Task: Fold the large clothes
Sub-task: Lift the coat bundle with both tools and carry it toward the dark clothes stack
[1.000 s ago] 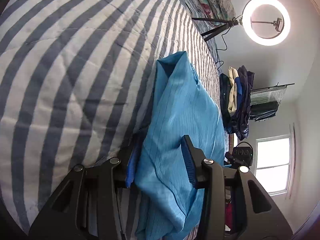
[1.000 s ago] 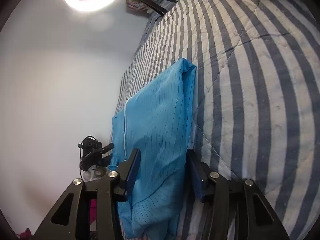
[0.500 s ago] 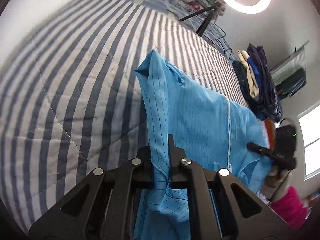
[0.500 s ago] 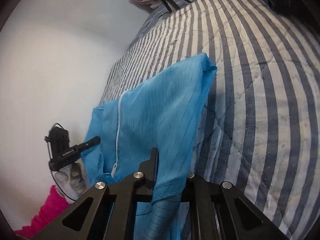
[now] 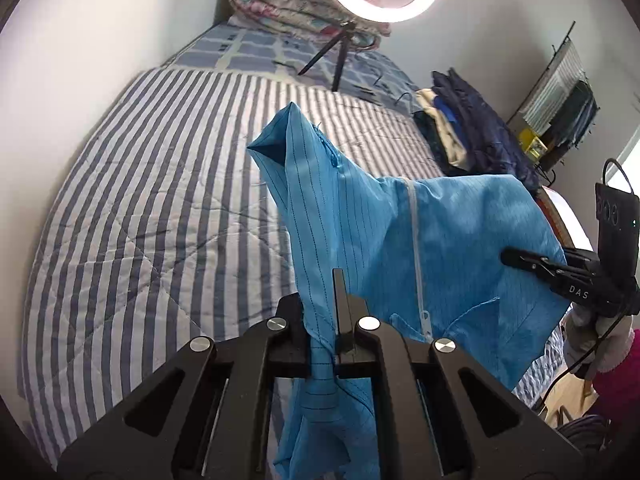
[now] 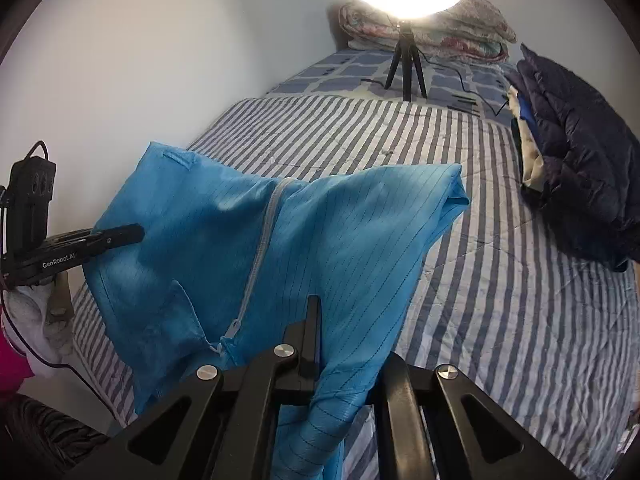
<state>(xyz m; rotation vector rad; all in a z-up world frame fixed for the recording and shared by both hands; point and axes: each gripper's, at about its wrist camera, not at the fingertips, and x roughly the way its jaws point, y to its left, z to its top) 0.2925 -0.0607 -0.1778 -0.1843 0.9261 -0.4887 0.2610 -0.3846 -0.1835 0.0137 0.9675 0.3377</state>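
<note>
A bright blue pinstriped zip garment [image 5: 440,240] hangs lifted above the striped bed [image 5: 152,200]. My left gripper [image 5: 326,320] is shut on one edge of it. My right gripper [image 6: 320,344] is shut on the opposite edge of the same garment [image 6: 304,240]. The cloth is stretched between them with the white zip [image 6: 256,256] running down its middle. The right gripper also shows at the right of the left wrist view [image 5: 532,262], and the left gripper at the left of the right wrist view [image 6: 108,238].
A ring light on a tripod [image 6: 404,8] stands at the head of the bed, with a folded floral quilt [image 6: 440,28] behind it. A pile of dark clothes [image 6: 572,184] lies on the bed's right side. A wall [image 6: 140,60] runs along the left.
Both grippers went from open around the garment's edges to shut on them. They then lifted the garment off the bed and spread it between them.
</note>
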